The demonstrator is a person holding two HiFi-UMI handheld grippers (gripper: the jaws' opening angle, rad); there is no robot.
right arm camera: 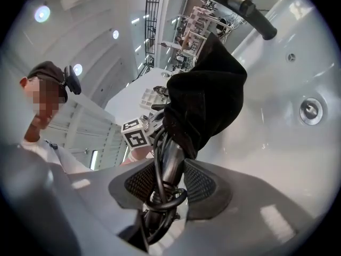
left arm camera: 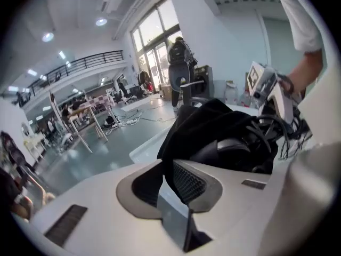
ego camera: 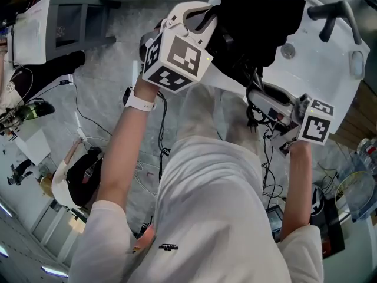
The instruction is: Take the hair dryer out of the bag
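While the left tool (left arm camera: 166, 183) pinches the black bag (left arm camera: 213, 121) and the right tool (right arm camera: 169, 183) clamps the hair dryer (right arm camera: 171, 156) by its handle, head buried inside, the looped cord (right arm camera: 160, 199) could snag the fabric.

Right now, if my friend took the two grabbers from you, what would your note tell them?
Left gripper: shut on the edge of the black bag, holding it up over the white tub.
Right gripper: shut on the handle of the hair dryer, with the cord looped round that handle.
Done: the dryer is gripped and its handle sticks out of the bag's mouth.
Left: the dryer's head is inside the bag. Probably pull the two grippers apart until it slides free, and watch that the cord doesn't snag.
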